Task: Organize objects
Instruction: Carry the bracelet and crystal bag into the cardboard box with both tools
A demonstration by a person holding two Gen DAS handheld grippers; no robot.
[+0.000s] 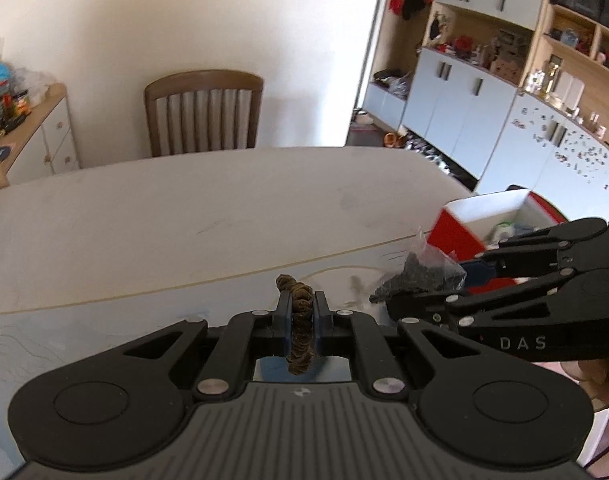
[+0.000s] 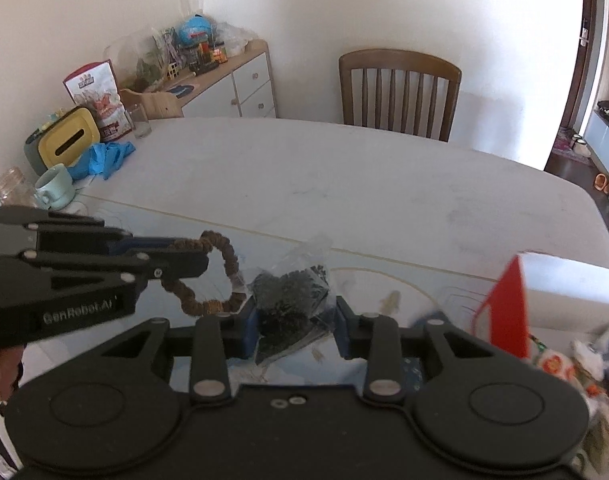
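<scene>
My left gripper [image 1: 301, 312] is shut on a brown beaded bracelet [image 1: 298, 320] and holds it above the table. In the right wrist view the bracelet [image 2: 224, 264] hangs as a loop from the left gripper [image 2: 192, 258]. My right gripper [image 2: 296, 318] is shut on a clear plastic bag of small black pieces [image 2: 290, 300]; the bag also shows in the left wrist view [image 1: 424, 276], in the right gripper [image 1: 400, 300]. Both grippers are close together above the table's near edge. A red and white box [image 1: 488, 220] with several items inside stands to the right.
White table [image 2: 344, 184] with wooden chair [image 2: 400, 92] at its far side. At the table's left end: yellow tissue box [image 2: 60, 140], mint cup [image 2: 56, 188], blue gloves [image 2: 104, 158], glass [image 2: 138, 120], jar [image 2: 12, 188]. Sideboard [image 2: 232, 80] and wall cabinets [image 1: 484, 92] behind.
</scene>
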